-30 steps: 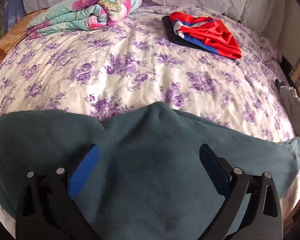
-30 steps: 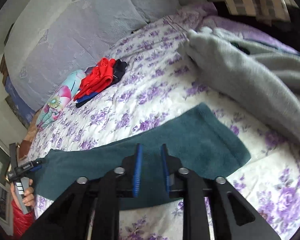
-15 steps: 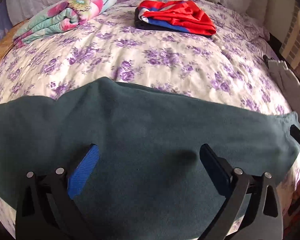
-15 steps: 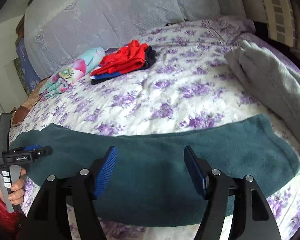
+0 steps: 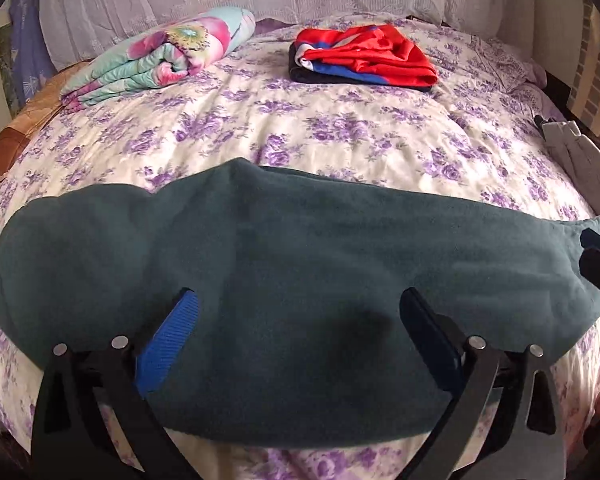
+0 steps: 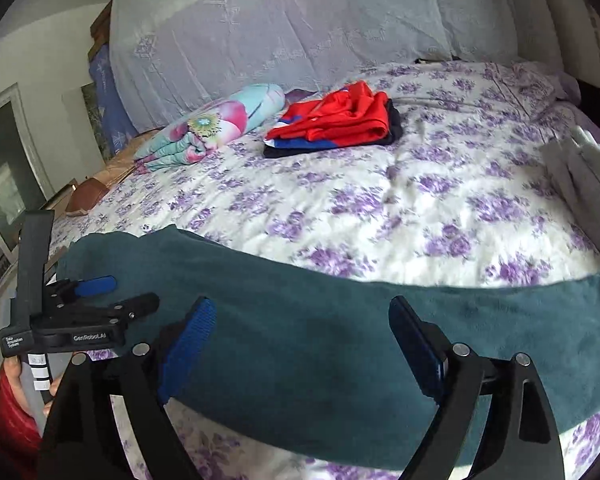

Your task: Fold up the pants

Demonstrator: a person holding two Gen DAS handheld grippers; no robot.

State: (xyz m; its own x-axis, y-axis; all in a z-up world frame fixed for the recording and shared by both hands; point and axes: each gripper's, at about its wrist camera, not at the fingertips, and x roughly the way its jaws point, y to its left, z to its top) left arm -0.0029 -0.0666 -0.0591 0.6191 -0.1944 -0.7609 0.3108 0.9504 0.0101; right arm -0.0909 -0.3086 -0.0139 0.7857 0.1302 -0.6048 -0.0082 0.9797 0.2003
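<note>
The dark teal fleece pants (image 5: 300,312) lie in one long band across the near edge of the bed with the white quilt printed in purple flowers (image 5: 340,132), already doubled leg on leg, judging by the single strip. The left hand-held gripper (image 5: 296,340) hangs over the wider, humped end with its blue-padded fingers spread wide, grasping nothing. The right hand-held gripper (image 6: 300,344) hovers over the narrower end, likewise released and empty.

The step in hand seems to be the crosswise fold, end to end. To do it well, each gripper should pinch a corner of one short end, catching both layers of fleece, not only the top one. Lift just enough to clear the cloth below, carry that end over to the other, and line up the edges before letting go. Thick fleece tends to bunch, so pulling it lightly taut first would flatten the hump near the left side.

Farther back, well apart from the pants, sit a rolled floral blanket in pink and aqua (image 5: 160,56) and a folded red and blue garment (image 5: 364,56); both are clear of the fold.
</note>
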